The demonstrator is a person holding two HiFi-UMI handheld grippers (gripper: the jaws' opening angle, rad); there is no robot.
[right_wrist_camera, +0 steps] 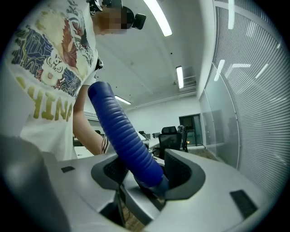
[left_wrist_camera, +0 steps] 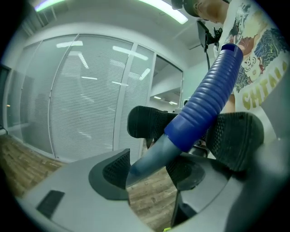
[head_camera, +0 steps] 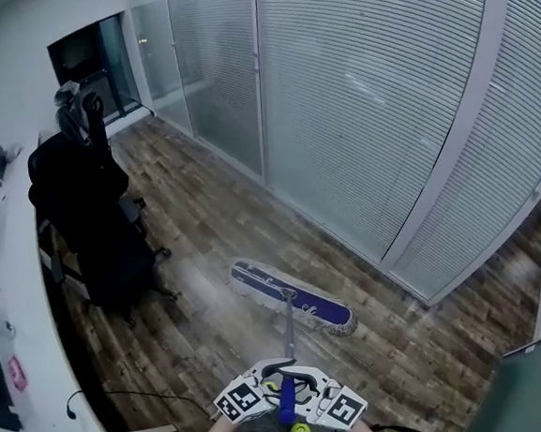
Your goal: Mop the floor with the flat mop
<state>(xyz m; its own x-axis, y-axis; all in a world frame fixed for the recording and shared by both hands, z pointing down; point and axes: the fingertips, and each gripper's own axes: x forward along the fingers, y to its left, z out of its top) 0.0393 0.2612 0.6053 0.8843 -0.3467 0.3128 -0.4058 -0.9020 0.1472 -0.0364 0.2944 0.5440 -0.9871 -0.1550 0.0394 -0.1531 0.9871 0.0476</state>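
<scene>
The flat mop's blue and grey head [head_camera: 293, 299] lies on the wooden floor, just short of the glass wall. Its grey pole [head_camera: 289, 336] rises toward me and ends in a blue ribbed handle [head_camera: 287, 406]. Both grippers meet at that handle at the bottom of the head view. My left gripper [head_camera: 272, 383] comes in from the left and my right gripper [head_camera: 306, 384] from the right. In the left gripper view, the left gripper [left_wrist_camera: 145, 170] is shut on the handle [left_wrist_camera: 204, 104] where it narrows to the pole. In the right gripper view, the right gripper [right_wrist_camera: 142, 174] clamps the ribbed handle [right_wrist_camera: 122, 131].
Black office chairs [head_camera: 93, 226] stand at the left beside a long white desk [head_camera: 25, 316]. A glass wall with blinds [head_camera: 383, 106] runs along the right. A thin cable [head_camera: 126, 394] trails on the floor near the desk. A grey panel [head_camera: 540, 394] fills the bottom right corner.
</scene>
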